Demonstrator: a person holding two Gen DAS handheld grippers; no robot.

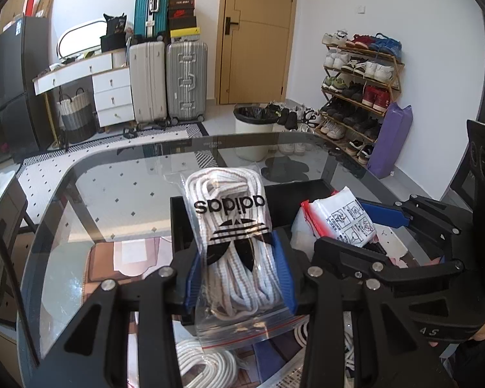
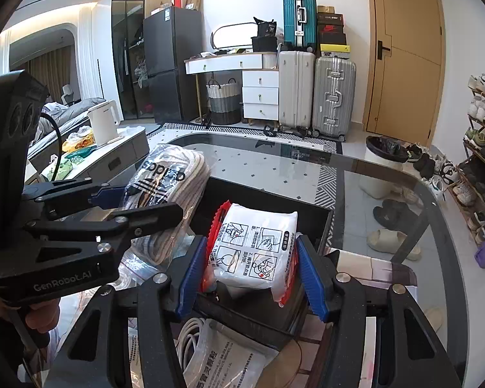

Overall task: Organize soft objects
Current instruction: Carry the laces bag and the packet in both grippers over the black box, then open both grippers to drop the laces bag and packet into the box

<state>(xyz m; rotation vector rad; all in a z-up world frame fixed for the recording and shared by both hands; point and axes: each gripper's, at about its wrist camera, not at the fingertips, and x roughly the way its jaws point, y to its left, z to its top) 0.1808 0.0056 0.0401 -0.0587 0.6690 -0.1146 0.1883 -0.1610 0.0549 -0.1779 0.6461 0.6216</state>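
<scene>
Our left gripper point(image 1: 239, 274) squeezed the bag of laces point(image 1: 232, 226) over the black bin point(image 1: 177, 220). Beside it, our right gripper point(image 2: 252, 274) pinched the white packet point(image 2: 255, 249) above that bin. Both still needed dropping in, and more bags point(image 2: 216, 359) lay below.

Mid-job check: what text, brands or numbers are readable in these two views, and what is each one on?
"adidas", seen upside down: zip bag of white laces held in the left tool.
"GenRobot.AI": body of the left tool, seen in the right wrist view.
"A S": body of the right tool, partial, seen in the left wrist view.
Chinese print and numbered pictograms: white packet in the right tool; too small to read.
Shoebox labels: blurred.
</scene>
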